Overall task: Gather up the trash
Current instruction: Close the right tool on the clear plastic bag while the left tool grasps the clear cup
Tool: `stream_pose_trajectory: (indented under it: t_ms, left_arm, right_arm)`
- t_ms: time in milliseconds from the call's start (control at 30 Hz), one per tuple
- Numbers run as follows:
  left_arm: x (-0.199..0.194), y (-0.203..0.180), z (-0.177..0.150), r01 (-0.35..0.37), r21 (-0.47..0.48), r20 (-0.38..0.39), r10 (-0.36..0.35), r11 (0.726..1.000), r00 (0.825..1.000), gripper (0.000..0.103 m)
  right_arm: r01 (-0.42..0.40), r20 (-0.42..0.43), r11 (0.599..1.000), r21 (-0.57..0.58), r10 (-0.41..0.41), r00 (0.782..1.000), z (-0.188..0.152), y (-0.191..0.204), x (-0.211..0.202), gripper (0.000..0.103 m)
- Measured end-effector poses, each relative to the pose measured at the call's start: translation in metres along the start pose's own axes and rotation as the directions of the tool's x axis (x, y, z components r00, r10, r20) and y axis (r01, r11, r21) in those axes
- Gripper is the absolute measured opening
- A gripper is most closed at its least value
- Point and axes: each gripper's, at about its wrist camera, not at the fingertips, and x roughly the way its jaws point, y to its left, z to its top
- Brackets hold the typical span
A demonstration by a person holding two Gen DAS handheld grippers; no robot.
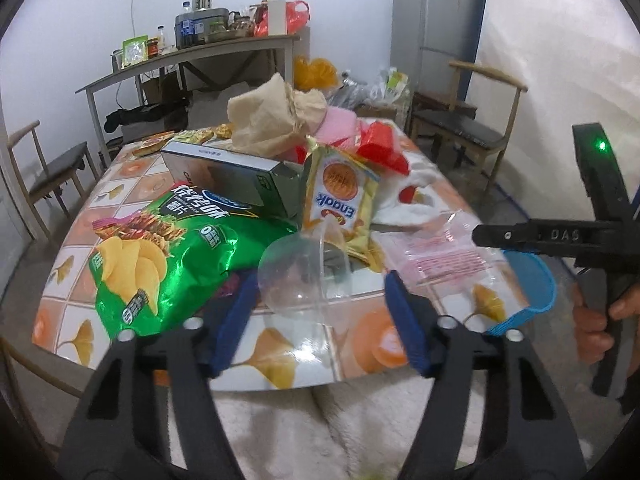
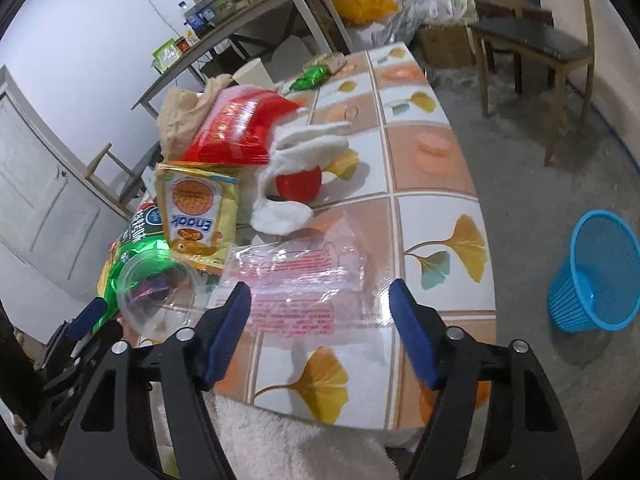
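Tiled table (image 1: 280, 344), clear cup (image 1: 296, 272) between left gripper (image 1: 320, 320) jaws

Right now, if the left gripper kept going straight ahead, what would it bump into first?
Most likely the clear plastic cup lying on its side between the open left gripper fingers, near the table edge. Depth is hard to judge.

side table (image 1: 192, 54), back wall: pot, bottles, jars, red bag on top | fridge (image 1: 436, 20), far right corner | wooden chairs: (image 1: 44, 172) left, (image 1: 472, 120) right | white door (image 2: 36, 200), left wall | cardboard box (image 2: 442, 46), floor
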Motion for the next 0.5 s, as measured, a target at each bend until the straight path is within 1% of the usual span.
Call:
stream_pose_trajectory:
  t_ms: [67,100,167,200,233,267,333,367,400,433,500]
  left_arm:
    - [0.011,-0.003,0.001,-0.037,0.026,-0.026,0.037,0.999,0.999,0.047]
    - [0.017,-0.004,0.001,-0.053,0.037,-0.042,0.054,0.998,0.998,0.043]
    - [0.024,-0.005,-0.002,-0.069,0.046,-0.064,0.072,0.997,0.995,0.032]
    - [0.025,-0.006,-0.002,-0.074,0.047,-0.072,0.077,0.996,0.994,0.029]
    - [0.028,-0.005,-0.003,-0.074,0.046,-0.082,0.077,0.996,0.994,0.023]
    - [0.030,-0.005,-0.003,-0.074,0.044,-0.093,0.078,0.996,0.993,0.016]
    - [0.032,-0.004,-0.004,-0.078,0.042,-0.107,0.082,0.996,0.991,0.011]
    - [0.032,-0.004,-0.004,-0.080,0.040,-0.113,0.084,0.996,0.990,0.007]
    - [0.031,-0.004,-0.005,-0.082,0.041,-0.116,0.086,0.996,0.990,0.004]
    - [0.031,-0.004,-0.006,-0.083,0.042,-0.118,0.087,0.996,0.989,0.004]
    - [0.028,-0.005,-0.008,-0.087,0.041,-0.121,0.091,0.995,0.988,0.004]
  right_arm:
    - [0.003,-0.008,1.000,0.005,-0.003,1.000,0.003,-0.004,0.006,0.067]
    - [0.014,-0.008,1.000,-0.001,-0.014,1.000,0.004,-0.005,0.010,0.066]
    - [0.017,-0.006,1.000,-0.020,-0.017,1.000,0.006,-0.006,0.016,0.064]
    - [0.016,-0.014,1.000,-0.024,-0.016,1.000,0.006,-0.007,0.020,0.061]
    - [0.015,-0.025,1.000,-0.025,-0.015,1.000,0.006,-0.008,0.024,0.057]
    - [0.017,-0.027,0.999,-0.029,-0.018,0.999,0.006,-0.008,0.026,0.055]
    - [0.028,-0.025,0.998,-0.056,-0.029,0.999,0.005,-0.006,0.027,0.043]
    - [0.029,-0.029,0.998,-0.061,-0.031,0.999,0.005,-0.005,0.027,0.040]
    - [0.032,-0.031,0.997,-0.064,-0.034,0.999,0.003,-0.005,0.027,0.033]
    - [0.035,-0.034,0.997,-0.069,-0.037,0.999,0.002,-0.005,0.026,0.026]
    - [0.036,-0.039,0.996,-0.080,-0.039,0.998,-0.002,-0.004,0.025,0.019]
